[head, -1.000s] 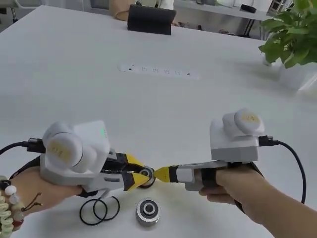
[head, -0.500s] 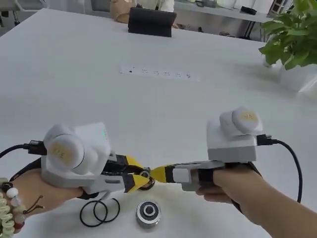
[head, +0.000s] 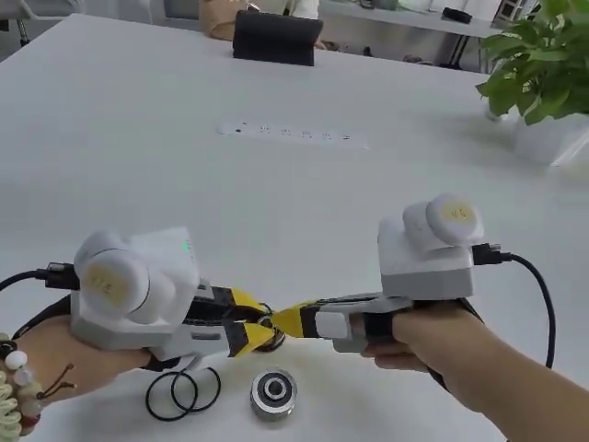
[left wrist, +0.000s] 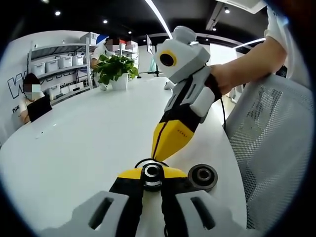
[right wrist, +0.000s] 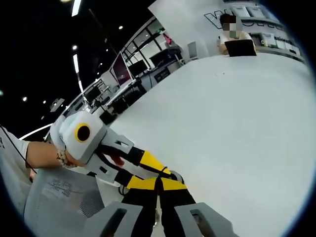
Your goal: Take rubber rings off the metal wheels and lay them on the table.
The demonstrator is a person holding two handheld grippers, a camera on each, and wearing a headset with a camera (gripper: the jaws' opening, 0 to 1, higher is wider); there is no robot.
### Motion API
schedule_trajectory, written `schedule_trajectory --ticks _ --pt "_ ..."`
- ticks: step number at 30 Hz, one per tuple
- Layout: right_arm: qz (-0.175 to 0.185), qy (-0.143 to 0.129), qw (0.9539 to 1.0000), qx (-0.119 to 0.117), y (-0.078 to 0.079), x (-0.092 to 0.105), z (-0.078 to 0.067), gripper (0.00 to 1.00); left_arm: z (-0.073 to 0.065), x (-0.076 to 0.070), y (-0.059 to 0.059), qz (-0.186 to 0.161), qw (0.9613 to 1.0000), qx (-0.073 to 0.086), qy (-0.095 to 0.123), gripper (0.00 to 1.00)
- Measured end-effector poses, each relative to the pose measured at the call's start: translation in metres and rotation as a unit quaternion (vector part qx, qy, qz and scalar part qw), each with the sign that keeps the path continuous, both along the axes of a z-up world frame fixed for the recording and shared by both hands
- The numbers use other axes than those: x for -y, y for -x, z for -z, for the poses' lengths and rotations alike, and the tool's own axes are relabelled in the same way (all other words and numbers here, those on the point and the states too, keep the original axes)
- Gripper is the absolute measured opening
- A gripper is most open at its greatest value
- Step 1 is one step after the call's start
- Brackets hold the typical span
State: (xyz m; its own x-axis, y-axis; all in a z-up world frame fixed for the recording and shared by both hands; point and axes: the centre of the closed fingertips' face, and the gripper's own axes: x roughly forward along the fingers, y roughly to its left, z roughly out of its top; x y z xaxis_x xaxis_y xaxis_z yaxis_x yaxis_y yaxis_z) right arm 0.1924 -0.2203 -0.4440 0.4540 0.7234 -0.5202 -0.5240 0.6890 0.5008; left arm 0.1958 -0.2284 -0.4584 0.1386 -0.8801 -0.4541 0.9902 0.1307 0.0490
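My left gripper (head: 260, 328) is shut on a small metal wheel (left wrist: 152, 176) with a black rubber ring (left wrist: 146, 161) round it. It holds the wheel just above the white table (head: 276, 212). My right gripper (head: 279, 322) comes in from the right, and its yellow jaws meet the wheel's edge, pinched shut on the ring. A second metal wheel (head: 273, 390) lies flat on the table just below the jaws, also seen as wheel (left wrist: 202, 176). Two loose rubber rings (head: 184, 391) overlap on the table under the left gripper.
A white power strip (head: 293, 134) lies mid-table. A dark case (head: 276, 39) stands at the far edge. A potted plant (head: 538, 64) is at the far right. A mesh chair (left wrist: 271, 148) stands beside the near table edge.
Both grippers stay locked together at the wheel and have drifted slightly left. The loose wheel and two rings on the table have not moved.
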Motion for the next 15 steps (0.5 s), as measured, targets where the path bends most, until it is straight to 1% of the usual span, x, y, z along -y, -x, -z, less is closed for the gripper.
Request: schedule_trajectory --ticks 2,5,8,11,13,15 --pt "0.002 0.008 1.0 0.003 -0.001 0.002 0.002 0.0 0.0 0.0 0.0 -0.001 1.0 -0.001 0.0 0.08" --pt "0.006 0.01 0.9999 -0.006 -0.001 0.004 0.006 0.0 0.0 0.0 0.0 -0.004 1.0 -0.005 0.001 0.08" --pt "0.012 0.014 0.9998 -0.009 -0.002 0.007 0.009 0.0 0.0 0.0 0.0 -0.01 0.9999 -0.012 0.002 0.08" --pt "0.014 0.019 0.9997 -0.01 -0.002 0.009 0.011 0.0 0.0 0.0 0.0 -0.01 0.9999 -0.01 -0.001 0.08" --pt "0.014 0.024 0.9996 -0.01 -0.002 0.01 0.012 0.0 0.0 0.0 -0.001 -0.013 0.9998 -0.016 -0.001 0.08" --pt "0.012 0.029 0.9995 -0.011 -0.002 0.01 0.014 0.0 -0.001 0.0 0.001 -0.006 0.9996 -0.028 -0.003 0.11"
